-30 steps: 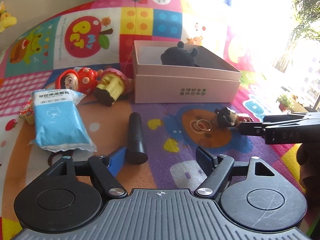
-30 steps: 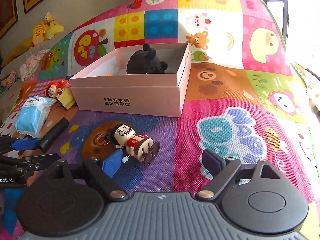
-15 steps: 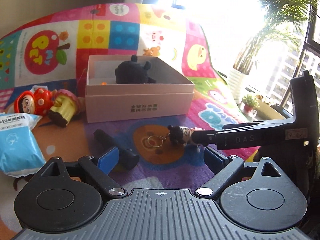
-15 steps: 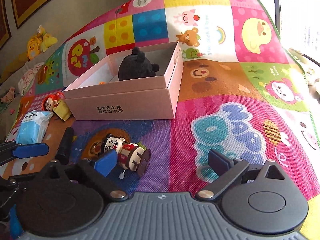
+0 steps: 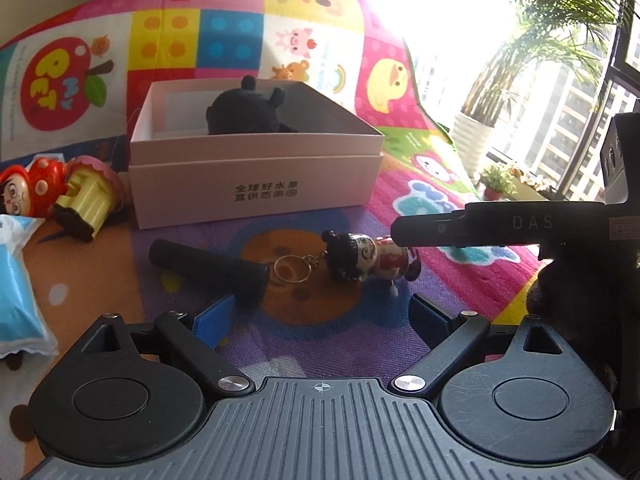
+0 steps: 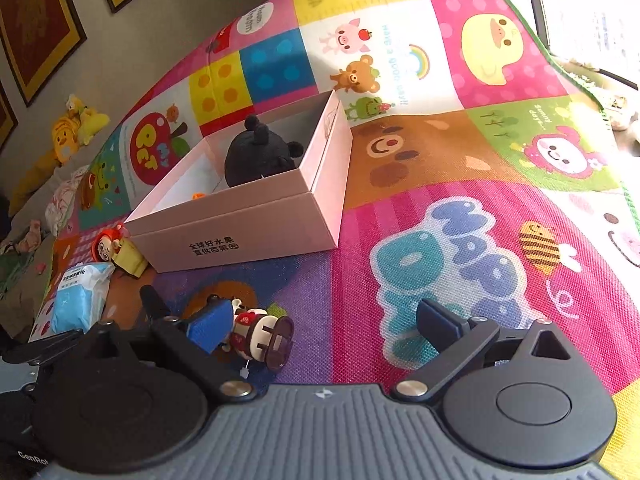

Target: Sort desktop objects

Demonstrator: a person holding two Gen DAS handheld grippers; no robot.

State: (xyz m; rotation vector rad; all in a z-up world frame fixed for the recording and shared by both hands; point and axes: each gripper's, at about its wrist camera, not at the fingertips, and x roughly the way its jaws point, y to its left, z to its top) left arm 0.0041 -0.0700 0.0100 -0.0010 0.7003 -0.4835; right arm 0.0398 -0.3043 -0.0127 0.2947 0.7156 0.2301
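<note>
- Play mat [image 5: 408, 184], patchwork cartoon squares, lit from window at right; potted palm [image 5: 532, 56] beyond right edge; framed pictures [image 6: 36, 28] on wall past far-left corner.
- Pink box [image 5: 256, 176], open, mid-mat toward far edge; black plush [image 5: 244, 114] inside.
- Red-haired doll [image 5: 24, 192] and yellow toy [image 5: 90, 200], lying just beside box's left side.
- Blue pack [image 5: 16, 292], near left edge.
- Black cylinder [image 5: 208, 270], lying flat in front of box, near end just ahead of left gripper's left pad.
- Keyring doll [image 5: 368, 258], lying on mat's brown bear patch, ring toward cylinder; touching nothing but mat.
- Left gripper [image 5: 322, 316], jaws wide after just opening, empty.
- Right gripper [image 6: 324, 324], jaws wide after just opening, empty; keyring doll just beside left pad, not pinched.
</note>
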